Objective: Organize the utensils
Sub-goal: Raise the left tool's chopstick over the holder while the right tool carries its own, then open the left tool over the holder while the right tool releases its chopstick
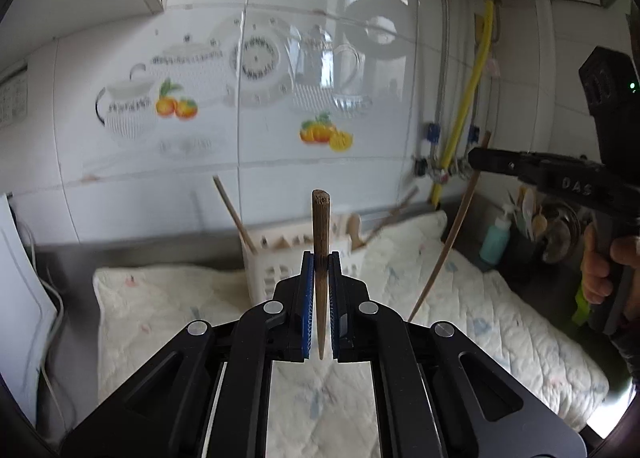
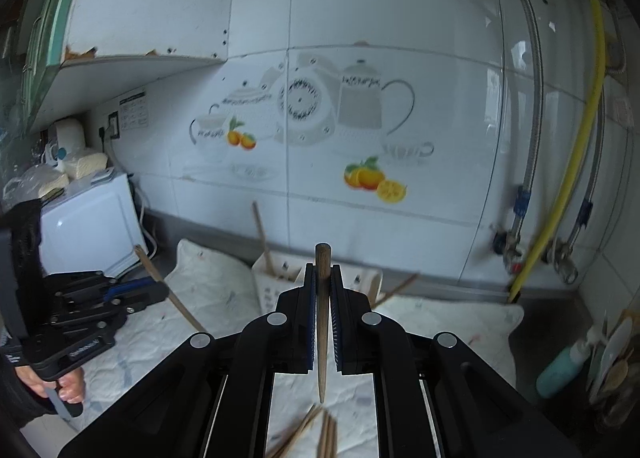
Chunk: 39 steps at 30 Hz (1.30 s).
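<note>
My left gripper (image 1: 321, 258) is shut on a brown chopstick (image 1: 321, 242) that stands upright between the blue pads. My right gripper (image 2: 322, 270) is shut on another chopstick (image 2: 322, 298), also upright. A white slotted utensil holder (image 1: 276, 258) stands behind both, with a chopstick (image 1: 234, 213) leaning in it; it also shows in the right wrist view (image 2: 280, 282). Several loose chopsticks (image 2: 316, 434) lie on the cloth below my right gripper. Each view shows the other gripper, the right one (image 1: 480, 159) and the left one (image 2: 160, 290), each holding its long chopstick.
A white quilted cloth (image 1: 480, 298) covers the counter. The tiled wall (image 1: 320, 97) rises close behind. A white appliance (image 2: 88, 225) stands at the left. A teal bottle (image 2: 564, 366) and a jar of spoons (image 2: 616, 370) stand at the right, by the yellow hose (image 2: 576, 145).
</note>
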{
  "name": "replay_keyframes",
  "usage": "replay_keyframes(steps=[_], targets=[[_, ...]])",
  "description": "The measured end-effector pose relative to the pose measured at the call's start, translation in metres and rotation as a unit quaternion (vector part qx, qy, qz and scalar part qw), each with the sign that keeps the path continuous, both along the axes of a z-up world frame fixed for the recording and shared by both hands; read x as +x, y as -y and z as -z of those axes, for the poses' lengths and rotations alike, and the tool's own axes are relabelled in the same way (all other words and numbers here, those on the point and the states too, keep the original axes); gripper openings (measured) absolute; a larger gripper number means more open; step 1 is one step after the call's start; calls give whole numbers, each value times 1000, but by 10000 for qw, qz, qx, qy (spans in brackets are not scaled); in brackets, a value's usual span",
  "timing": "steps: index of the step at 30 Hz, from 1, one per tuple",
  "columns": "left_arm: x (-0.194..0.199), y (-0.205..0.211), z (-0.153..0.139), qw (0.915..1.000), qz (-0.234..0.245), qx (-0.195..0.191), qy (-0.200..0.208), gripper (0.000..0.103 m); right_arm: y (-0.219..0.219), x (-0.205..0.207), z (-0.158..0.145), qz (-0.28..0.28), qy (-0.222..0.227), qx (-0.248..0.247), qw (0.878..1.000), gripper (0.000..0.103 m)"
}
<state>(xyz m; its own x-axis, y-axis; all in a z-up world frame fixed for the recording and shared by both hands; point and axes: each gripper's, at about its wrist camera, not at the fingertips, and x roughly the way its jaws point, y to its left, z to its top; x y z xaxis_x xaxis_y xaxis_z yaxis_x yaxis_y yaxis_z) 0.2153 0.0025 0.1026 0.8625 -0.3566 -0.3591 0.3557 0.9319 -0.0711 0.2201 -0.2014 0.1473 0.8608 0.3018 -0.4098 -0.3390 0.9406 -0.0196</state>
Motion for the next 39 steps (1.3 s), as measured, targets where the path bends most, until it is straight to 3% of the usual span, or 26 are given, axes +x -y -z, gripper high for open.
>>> replay_keyframes(steps=[7,12,16,23,29,35,37,39], targets=[[38,1,-60,9967,-264,46,763,5,4,57,-29,251,216,108,9994,7],[72,4,-76,9943,-477,55,956,5,3,90,-34,311,294,189,9989,7],[98,4,-67,9940,-617,97,897,5,-4,110,-32,315,361,173,9987,7],[134,-1,-29,9961,-761,116,435,5,-10,138,-8,321,171,200,9991,7],[149,-5,-8,9972,-734,64,130,6,-13,150,19,313,-121,87,9994,7],[149,-1,-2,9978,-654,79,74,9,-13,153,38,326,-336,-10,9989,7],[147,1,-5,9981,-613,34,88,13,-11,151,39,343,-349,-18,9988,17],[141,1,-10,9981,-599,11,164,18,-9,146,37,393,-297,-63,9988,19]])
